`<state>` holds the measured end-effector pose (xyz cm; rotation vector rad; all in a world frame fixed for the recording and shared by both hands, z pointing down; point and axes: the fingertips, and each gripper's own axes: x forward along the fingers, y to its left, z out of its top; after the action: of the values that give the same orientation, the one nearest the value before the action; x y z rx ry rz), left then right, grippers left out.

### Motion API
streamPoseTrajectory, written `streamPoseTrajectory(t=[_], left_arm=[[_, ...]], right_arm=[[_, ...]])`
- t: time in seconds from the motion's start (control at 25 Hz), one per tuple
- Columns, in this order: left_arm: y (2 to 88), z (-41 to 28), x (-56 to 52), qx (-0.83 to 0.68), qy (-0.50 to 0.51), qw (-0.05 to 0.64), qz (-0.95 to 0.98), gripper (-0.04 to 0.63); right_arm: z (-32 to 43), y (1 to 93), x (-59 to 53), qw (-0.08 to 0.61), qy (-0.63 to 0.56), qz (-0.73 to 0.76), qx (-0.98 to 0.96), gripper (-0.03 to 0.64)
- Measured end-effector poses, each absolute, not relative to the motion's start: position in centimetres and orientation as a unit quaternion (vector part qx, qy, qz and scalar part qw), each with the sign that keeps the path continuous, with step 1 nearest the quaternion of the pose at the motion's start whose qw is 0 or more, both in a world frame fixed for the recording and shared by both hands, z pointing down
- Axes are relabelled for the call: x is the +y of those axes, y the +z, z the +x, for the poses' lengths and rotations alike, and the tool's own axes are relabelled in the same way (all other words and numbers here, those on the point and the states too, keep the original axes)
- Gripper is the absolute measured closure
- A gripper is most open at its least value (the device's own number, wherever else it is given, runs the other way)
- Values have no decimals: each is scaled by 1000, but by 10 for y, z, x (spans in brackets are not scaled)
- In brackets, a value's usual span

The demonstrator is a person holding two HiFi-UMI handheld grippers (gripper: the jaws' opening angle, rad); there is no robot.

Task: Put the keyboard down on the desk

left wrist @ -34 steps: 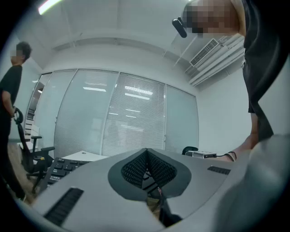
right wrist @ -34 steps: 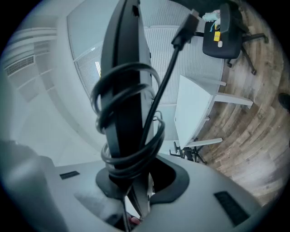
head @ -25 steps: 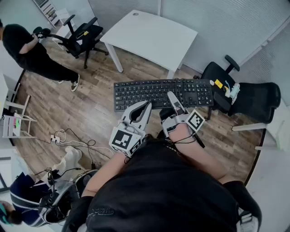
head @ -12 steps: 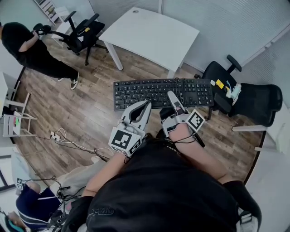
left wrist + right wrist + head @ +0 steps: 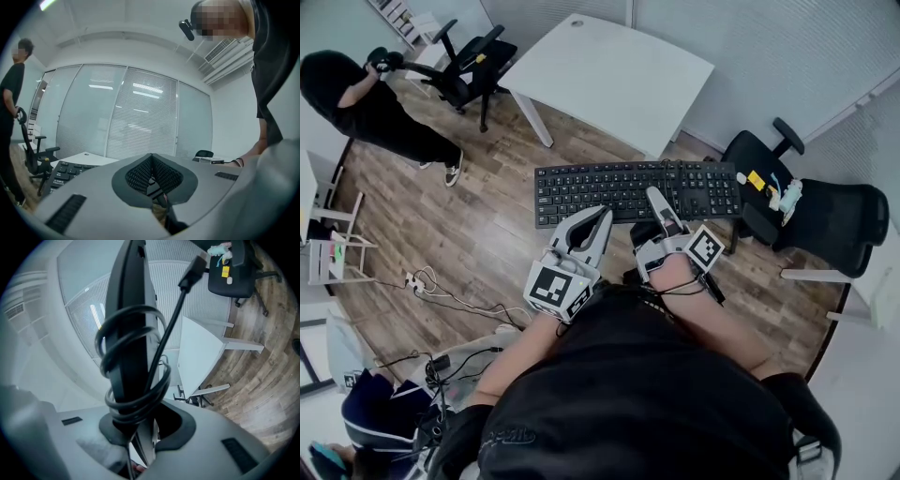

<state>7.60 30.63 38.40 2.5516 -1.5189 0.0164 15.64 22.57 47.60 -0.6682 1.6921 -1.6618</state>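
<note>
A black keyboard (image 5: pixel 628 190) hangs level over the wood floor, short of the white desk (image 5: pixel 609 70). My right gripper (image 5: pixel 660 214) is shut on its near edge. In the right gripper view the keyboard (image 5: pixel 127 329) stands edge-on between the jaws, with its black cable (image 5: pixel 140 397) coiled round it and the plug (image 5: pixel 196 267) sticking up. My left gripper (image 5: pixel 598 225) sits at the keyboard's near edge, left of the right one, its jaw tips together and holding nothing. From the left gripper (image 5: pixel 151 161) view, the keyboard (image 5: pixel 65 171) lies beyond, at the left.
A black office chair (image 5: pixel 811 211) with small items on it stands at the right. Another chair (image 5: pixel 464 64) and a standing person (image 5: pixel 366 103) are at the upper left. Cables (image 5: pixel 441 291) lie on the floor; a crouched person (image 5: pixel 366 422) is at the lower left.
Both grippers and the keyboard have stayed almost still. The person at the lower left has shifted down and out toward the frame's corner.
</note>
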Motion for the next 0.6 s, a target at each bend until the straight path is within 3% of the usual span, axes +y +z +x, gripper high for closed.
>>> streamPoseTrajectory(t=[0.6], left_arm=[[381, 148, 187, -516, -4, 77, 853, 580]], right_arm=[[225, 465, 97, 327, -621, -242, 670, 529]])
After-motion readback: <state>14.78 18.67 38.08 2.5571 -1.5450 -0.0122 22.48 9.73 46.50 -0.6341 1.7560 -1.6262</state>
